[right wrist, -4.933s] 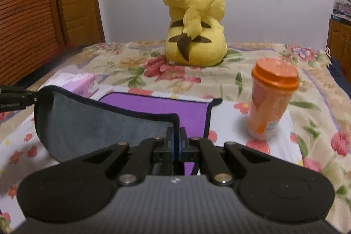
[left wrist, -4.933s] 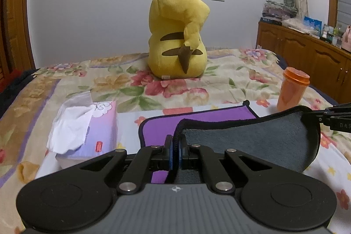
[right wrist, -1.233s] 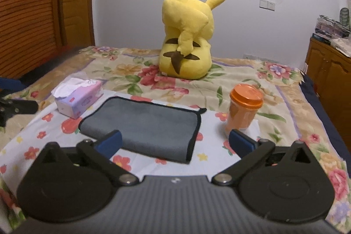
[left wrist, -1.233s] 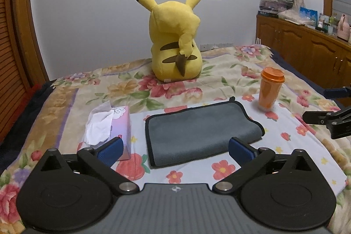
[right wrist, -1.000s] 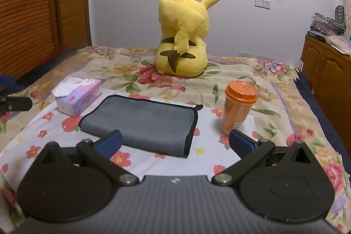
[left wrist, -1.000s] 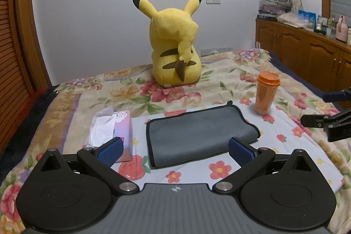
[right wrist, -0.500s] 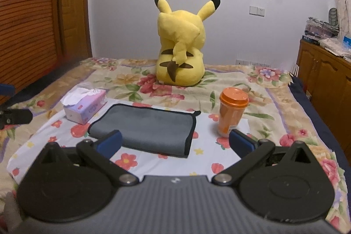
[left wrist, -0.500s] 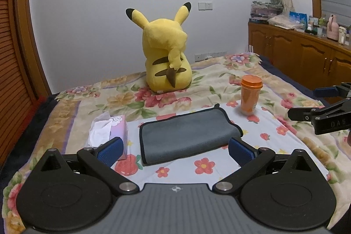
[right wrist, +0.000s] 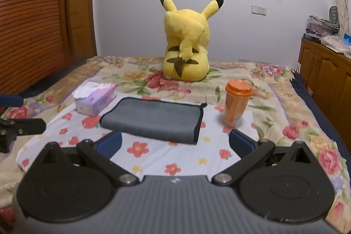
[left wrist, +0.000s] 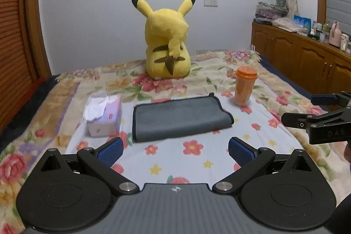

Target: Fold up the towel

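Holding nothing: both grippers spread wide, nothing betw the blue pads.
Left gripper (left wrist: 175,149): jaws wide apart, low at 6 o'clock in its own view, over the floral sheet, well short of the towel.
Right gripper (right wrist: 175,142): jaws wide apart too, at 6 o'clock in its view; left pad tip sits just under the towel's near edge in the pic, contact can't be told.
Sheet (left wrist: 193,159): white w/ red flowers, spread on the bed under the towel.
Towel (left wrist: 179,117): grey, black trim, folded flat on the sheet, 12 o'clock from the left gripper, apart from both tools. In right view (right wrist: 153,118) it lies at 11-12 o'clock.
Tissue box (left wrist: 105,120): at 9 o'clock of the towel, just beside it, white tissue sticking up.
Cup (left wrist: 244,88): orange w/ lid, upright, at 2 o'clock of the towel, near its far right corner, not touching.
Plush toy (left wrist: 167,45): yellow, sits w/ back to cam, 12 o'clock beyond the towel, near the wall.
Cabinet (left wrist: 307,63): wood, 2-3 o'clock, clutter on top.
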A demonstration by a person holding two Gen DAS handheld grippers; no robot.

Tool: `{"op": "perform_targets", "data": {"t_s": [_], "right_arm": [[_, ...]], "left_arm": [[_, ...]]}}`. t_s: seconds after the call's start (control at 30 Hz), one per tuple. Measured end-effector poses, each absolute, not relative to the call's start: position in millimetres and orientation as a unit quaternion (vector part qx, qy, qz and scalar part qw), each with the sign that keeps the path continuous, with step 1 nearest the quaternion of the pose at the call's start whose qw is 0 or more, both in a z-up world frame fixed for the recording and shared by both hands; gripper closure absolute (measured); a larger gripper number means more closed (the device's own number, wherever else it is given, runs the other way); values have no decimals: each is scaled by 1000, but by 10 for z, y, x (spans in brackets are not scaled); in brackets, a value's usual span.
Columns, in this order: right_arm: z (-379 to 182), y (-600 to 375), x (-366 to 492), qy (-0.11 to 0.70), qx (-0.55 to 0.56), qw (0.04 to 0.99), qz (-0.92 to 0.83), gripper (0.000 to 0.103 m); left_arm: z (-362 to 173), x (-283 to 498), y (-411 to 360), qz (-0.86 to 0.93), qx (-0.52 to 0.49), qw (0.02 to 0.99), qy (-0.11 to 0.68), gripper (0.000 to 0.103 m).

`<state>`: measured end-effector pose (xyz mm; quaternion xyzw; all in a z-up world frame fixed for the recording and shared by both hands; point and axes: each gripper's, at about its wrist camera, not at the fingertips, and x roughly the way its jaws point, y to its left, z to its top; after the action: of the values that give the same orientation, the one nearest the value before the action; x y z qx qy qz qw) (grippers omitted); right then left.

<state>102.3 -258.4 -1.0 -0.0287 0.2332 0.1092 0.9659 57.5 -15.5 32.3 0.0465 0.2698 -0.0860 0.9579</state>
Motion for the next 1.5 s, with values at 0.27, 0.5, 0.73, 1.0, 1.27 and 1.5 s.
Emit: {"op": "perform_targets", "data": {"t_s": [0.27, 0.5, 0.73, 1.0, 1.27, 1.5], "right_arm": [[-219, -2506, 883, 249, -27, 962, 110, 0], [-354, -2464, 754, 256, -19, 961, 103, 0], [-479, -2435, 660, 266, -26, 958, 100, 0], [-559, -2476, 649, 266, -20, 960, 90, 0], [-597, -2518, 668, 260, -4, 962, 84, 0], [-579, -2528, 651, 247, 4, 965, 85, 0]], "left_arm": [[8, 446, -71, -74, 30, 952, 295, 0], [-164, 338, -38, -57, 21, 949, 309, 0], [-255, 229, -47, -47, 34, 948, 312, 0], [-329, 226, -65, -45, 29, 951, 304, 0], [-338, 273, -84, -39, 31, 954, 294, 0], [-271, 290, -97, -35, 27, 960, 276, 0]]}}
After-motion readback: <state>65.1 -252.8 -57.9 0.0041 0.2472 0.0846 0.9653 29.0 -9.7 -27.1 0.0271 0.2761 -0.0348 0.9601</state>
